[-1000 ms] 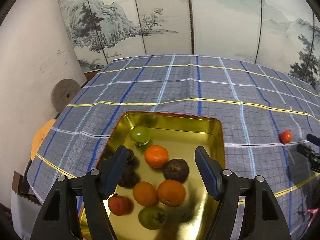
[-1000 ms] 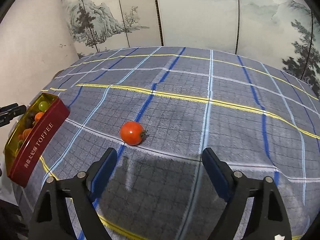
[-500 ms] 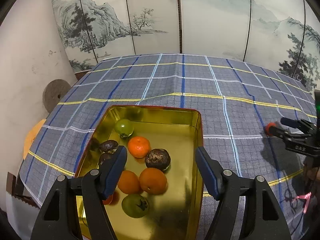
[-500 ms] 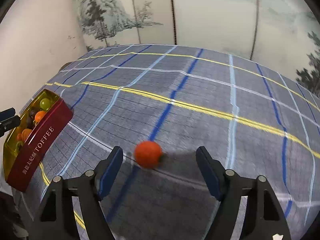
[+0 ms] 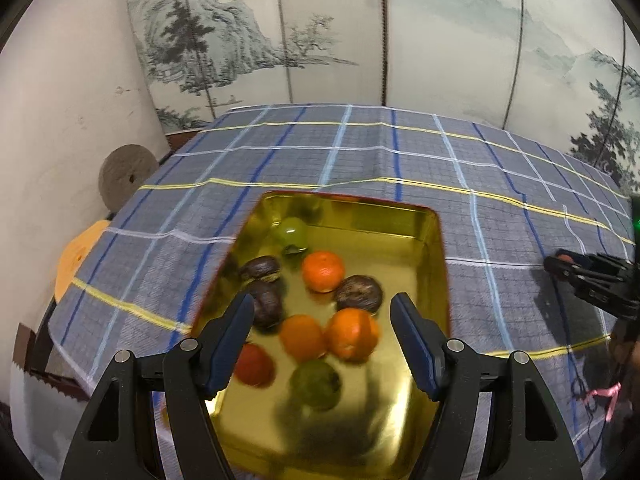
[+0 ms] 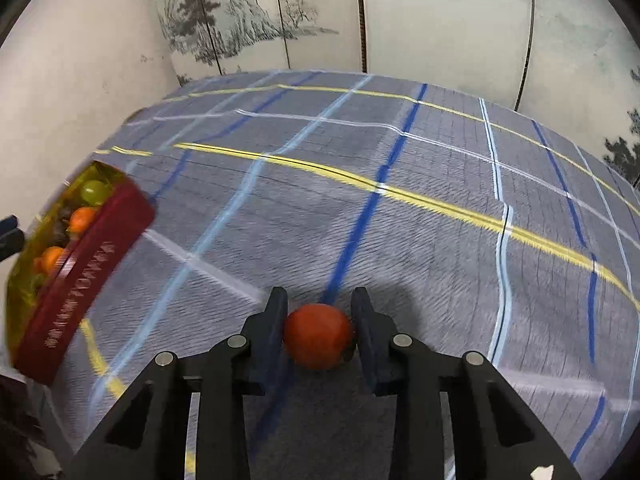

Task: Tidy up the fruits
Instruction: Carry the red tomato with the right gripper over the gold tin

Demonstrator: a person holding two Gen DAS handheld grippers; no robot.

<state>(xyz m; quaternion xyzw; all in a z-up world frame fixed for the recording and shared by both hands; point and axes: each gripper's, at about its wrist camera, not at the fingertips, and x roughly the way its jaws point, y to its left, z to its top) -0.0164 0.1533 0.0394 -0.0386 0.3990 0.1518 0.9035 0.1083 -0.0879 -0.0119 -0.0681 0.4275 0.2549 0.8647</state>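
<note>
Right wrist view: right gripper (image 6: 319, 322) had jaws closed around red tomato (image 6: 318, 336), pads touching both its sides, tomato low over plaid cloth (image 6: 420, 220). Red tin (image 6: 80, 276) with fruits stood far at left. Left wrist view: left gripper (image 5: 322, 342) hung over gold tin (image 5: 434, 280), jaws spread wide, holding nothing; oranges (image 5: 352, 334), green and dark fruits inside

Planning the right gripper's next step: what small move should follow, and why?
Probably lift the red fruit slightly: the right gripper has closed on it, seemingly on the cloth, and the tin lies off to the left.
</note>
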